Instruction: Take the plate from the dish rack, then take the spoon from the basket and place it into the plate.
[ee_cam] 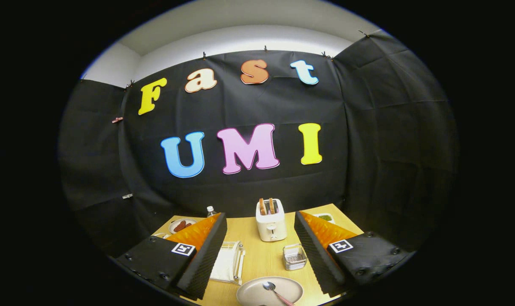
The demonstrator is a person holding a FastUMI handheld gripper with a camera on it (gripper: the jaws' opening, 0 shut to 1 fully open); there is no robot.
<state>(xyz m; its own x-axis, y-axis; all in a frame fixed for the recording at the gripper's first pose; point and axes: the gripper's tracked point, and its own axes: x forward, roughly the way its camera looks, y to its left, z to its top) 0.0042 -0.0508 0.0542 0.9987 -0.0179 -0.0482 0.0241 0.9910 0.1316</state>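
So the gripper point(261, 250) hung high over the table point(261, 255), its two fingers spread wide and holding nothing. At the bottom centre of the frame the plate point(269, 291) lay flat on the wood, and the spoon point(274, 290) rested in it, bowl up toward the middle, handle running to the lower right. The basket point(294, 257) sat just above the plate, right of centre, and looked empty. The rack point(228, 261) stood at lower left beside the left finger, no plate in it. A toaster point(270, 220) stood at the back in mid-frame.

By my reading the job looked finished, with only the pulling clear left. Done well, that meant a straight lift away, fingers kept wide, well apart from the spoon handle and the plate's rim, no sweep across the basket or rack.
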